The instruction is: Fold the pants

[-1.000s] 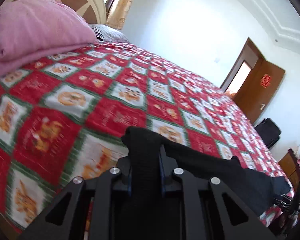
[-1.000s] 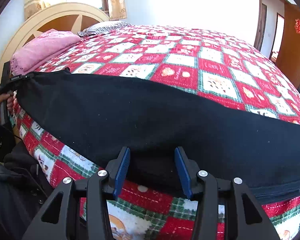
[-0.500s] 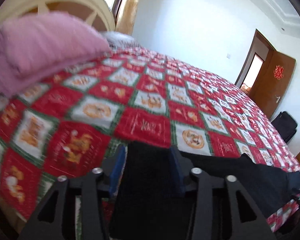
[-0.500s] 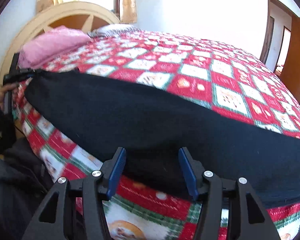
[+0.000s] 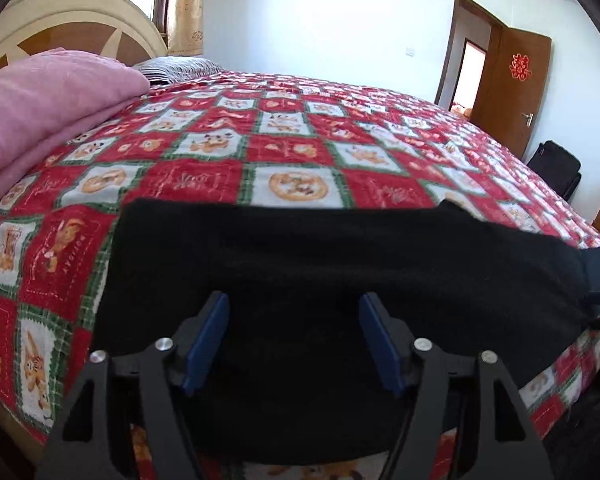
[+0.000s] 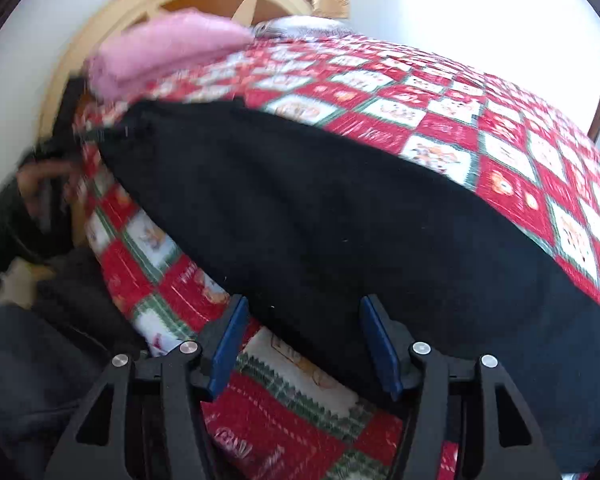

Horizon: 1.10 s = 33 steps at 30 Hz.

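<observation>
Left gripper (image 5: pixel 294 340): jaws just opened wide, nothing pinched; pants (image 5: pixel 340 272) lie flat along the near edge of the bed (image 5: pixel 292 152). Right gripper (image 6: pixel 300 344): jaws also just opened, astride the hem, not pressing. Risk: the overhanging hem slides off, or a jaw grabs the bedspread (image 6: pixel 284 408) too.

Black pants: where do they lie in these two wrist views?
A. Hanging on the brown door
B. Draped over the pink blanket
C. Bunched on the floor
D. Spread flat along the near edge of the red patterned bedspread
D: the black pants stretch flat across the red patterned bedspread near its edge, apart from the pink blanket.
</observation>
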{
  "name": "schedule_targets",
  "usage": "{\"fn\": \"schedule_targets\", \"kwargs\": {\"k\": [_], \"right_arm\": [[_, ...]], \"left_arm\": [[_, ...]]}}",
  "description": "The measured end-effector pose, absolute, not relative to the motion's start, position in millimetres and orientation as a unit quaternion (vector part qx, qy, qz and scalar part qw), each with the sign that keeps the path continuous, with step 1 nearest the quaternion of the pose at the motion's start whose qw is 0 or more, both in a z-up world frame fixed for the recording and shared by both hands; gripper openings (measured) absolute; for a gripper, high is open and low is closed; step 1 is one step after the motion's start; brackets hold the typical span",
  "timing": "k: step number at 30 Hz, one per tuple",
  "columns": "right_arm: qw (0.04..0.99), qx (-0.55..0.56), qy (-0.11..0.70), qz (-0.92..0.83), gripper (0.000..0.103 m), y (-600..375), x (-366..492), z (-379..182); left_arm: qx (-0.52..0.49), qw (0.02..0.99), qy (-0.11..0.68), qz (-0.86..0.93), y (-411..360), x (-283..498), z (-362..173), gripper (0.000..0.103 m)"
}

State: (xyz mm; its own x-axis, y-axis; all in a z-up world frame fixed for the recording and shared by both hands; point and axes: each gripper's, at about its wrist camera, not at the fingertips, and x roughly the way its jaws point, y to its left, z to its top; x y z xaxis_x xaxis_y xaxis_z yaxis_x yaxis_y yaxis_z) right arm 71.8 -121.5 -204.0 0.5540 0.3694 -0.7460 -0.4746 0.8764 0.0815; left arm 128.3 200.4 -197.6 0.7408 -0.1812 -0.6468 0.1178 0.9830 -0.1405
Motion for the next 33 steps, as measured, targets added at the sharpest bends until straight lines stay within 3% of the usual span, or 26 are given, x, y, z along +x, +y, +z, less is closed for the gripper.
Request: {"fn": "schedule_targets", "kwargs": {"k": [10,16,26,31,33], "right_arm": [[0.939,0.114,0.323,0.016,0.06,-326.7,30.4,-117.6],[0.915,0.216,0.321,-0.115,0.055,-437.6,-13.2,-119.5],[0.896,0.227,0.363,-0.116,0.021,-458.8,-11.6,-153.9],[0.897,0.22,0.363,-0.121,0.019,-461.4,-12.5,-156.2],[0.899,0.209,0.367,-0.119,0.001,-459.1,-12.1,-157.0]], "left_arm": [[-0.044,0.936,0.323,-0.131,154.3,118.7,-168.2,0.077],[-0.022,0.924,0.351,-0.151,130.6,124.3,-186.1,0.077],[-0.035,0.92,0.361,-0.146,137.6,120.7,-199.4,0.078],[-0.03,0.921,0.36,-0.144,135.7,120.5,-200.3,0.079],[-0.032,0.921,0.36,-0.145,136.1,121.4,-200.3,0.079]]}}
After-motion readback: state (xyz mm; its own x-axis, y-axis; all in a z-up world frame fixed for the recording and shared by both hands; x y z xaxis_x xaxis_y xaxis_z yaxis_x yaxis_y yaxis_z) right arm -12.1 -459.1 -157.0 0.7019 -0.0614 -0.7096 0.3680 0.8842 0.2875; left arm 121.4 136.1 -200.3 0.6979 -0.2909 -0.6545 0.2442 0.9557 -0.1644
